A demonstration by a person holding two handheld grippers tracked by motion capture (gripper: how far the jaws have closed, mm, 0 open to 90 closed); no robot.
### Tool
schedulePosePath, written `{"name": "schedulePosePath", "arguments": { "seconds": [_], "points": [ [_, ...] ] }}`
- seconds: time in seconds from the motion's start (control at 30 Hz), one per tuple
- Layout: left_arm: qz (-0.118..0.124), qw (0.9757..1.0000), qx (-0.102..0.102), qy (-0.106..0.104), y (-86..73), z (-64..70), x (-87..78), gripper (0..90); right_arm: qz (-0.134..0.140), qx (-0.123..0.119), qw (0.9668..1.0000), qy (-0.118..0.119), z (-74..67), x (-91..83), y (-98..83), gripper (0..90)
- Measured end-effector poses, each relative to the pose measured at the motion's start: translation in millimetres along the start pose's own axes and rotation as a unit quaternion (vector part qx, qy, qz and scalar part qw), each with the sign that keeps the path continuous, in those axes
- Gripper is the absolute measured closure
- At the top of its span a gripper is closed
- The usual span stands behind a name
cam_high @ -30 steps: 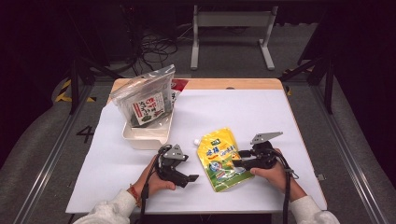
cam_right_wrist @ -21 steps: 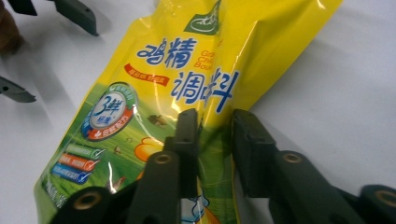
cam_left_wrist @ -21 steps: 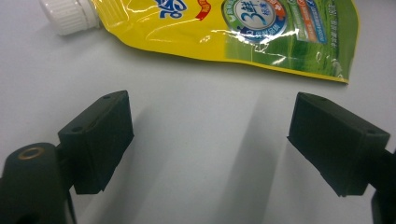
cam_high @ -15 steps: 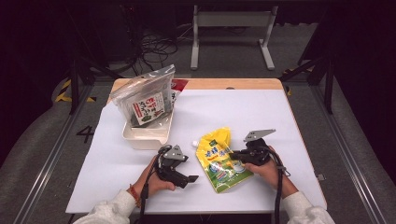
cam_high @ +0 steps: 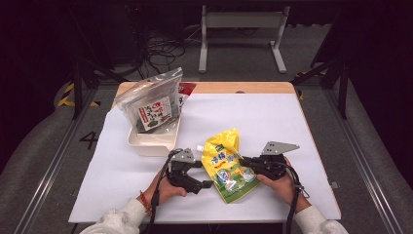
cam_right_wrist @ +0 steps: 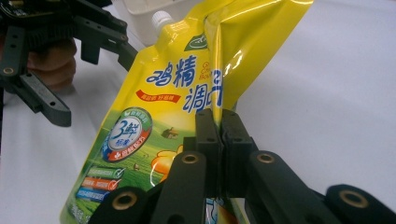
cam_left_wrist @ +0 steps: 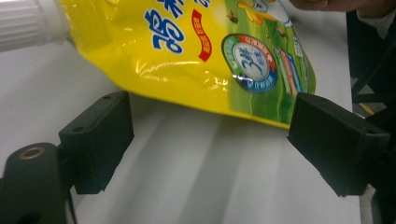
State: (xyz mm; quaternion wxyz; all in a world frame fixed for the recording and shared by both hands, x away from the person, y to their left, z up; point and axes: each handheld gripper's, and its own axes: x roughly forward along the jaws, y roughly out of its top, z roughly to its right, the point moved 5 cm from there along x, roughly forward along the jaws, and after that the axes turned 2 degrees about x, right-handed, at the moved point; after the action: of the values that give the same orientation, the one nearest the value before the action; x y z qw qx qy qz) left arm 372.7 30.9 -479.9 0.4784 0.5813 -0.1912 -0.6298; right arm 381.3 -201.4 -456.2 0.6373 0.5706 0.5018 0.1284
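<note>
A yellow spouted pouch (cam_high: 226, 165) with blue lettering lies on the white table cover between my two grippers. My right gripper (cam_high: 243, 161) is shut on the pouch's right edge. In the right gripper view its jaws (cam_right_wrist: 217, 114) pinch a raised fold of the pouch (cam_right_wrist: 154, 126), and that side is lifted off the table. My left gripper (cam_high: 202, 174) rests at the pouch's left side. Its jaws (cam_left_wrist: 210, 135) stand wide open, with only bare table between them and the pouch (cam_left_wrist: 201, 51) just beyond their tips. The white cap (cam_left_wrist: 28, 23) shows at the upper left.
A white tub (cam_high: 151, 144) stands at the back left of the cover and holds an upright clear bag of dark seaweed (cam_high: 151, 107). A red packet (cam_high: 187, 88) peeks out behind it. The table's wooden back edge (cam_high: 243, 87) borders a dark floor with cables.
My right gripper has closed on the pouch's right edge and shifted slightly left, folding that side up. The left hand and its gripper have stayed put.
</note>
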Motion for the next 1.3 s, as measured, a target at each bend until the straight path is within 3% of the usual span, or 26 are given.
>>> {"name": "schedulePosePath", "arguments": {
  "seconds": [0.17, 0.3, 0.43, 0.53, 0.73, 0.8, 0.87, 1.0, 1.07, 1.3],
  "points": [
    [0.026, 0.9996, -0.009, 0.003, 7.4, 1.6, -3.3, 15.1, 0.036, -0.014, 0.9992, -0.002, -10.9, 1.5, 8.6, 87.7],
    [0.047, 0.9986, -0.009, 0.021, 10.1, 0.7, -7.4, 18.3, 0.059, -0.015, 0.9981, -0.003, -18.5, 5.4, 13.8, 87.5],
    [0.075, 0.9959, -0.005, 0.051, 16.1, -0.1, -15.1, 23.4, 0.074, -0.023, 0.9969, 0.007, -29.5, 11.1, 16.2, 87.3],
    [0.086, 0.9941, -0.001, 0.065, 19.1, -1.7, -20.2, 33.6, 0.086, -0.025, 0.9958, 0.021, -36.6, 13.2, 18.0, 87.1],
    [0.114, 0.9924, 0.027, 0.040, 23.5, 3.3, -30.8, 66.7, 0.084, -0.033, 0.9957, 0.016, -43.1, 14.8, 19.2, 84.2],
    [0.114, 0.9917, 0.044, 0.040, 26.6, 7.1, -34.3, 73.9, 0.087, -0.025, 0.9958, 0.016, -42.6, 15.2, 19.5, 81.1],
    [0.116, 0.9914, 0.049, 0.035, 28.3, 10.0, -36.5, 81.4, 0.083, -0.031, 0.9960, 0.010, -45.4, 16.0, 20.7, 78.0],
    [0.109, 0.9907, 0.071, 0.040, 30.8, 12.6, -42.0, 83.1, 0.080, -0.037, 0.9961, 0.004, -50.8, 16.7, 23.3, 66.2],
    [0.106, 0.9903, 0.079, 0.043, 31.3, 14.0, -43.5, 83.2, 0.070, -0.045, 0.9965, -0.007, -51.8, 15.0, 23.1, 52.6],
    [0.101, 0.9875, 0.111, 0.049, 34.1, 20.8, -50.0, 84.5, 0.038, -0.064, 0.9968, -0.030, -47.5, 1.5, 11.7, 39.2]
  ]
}}
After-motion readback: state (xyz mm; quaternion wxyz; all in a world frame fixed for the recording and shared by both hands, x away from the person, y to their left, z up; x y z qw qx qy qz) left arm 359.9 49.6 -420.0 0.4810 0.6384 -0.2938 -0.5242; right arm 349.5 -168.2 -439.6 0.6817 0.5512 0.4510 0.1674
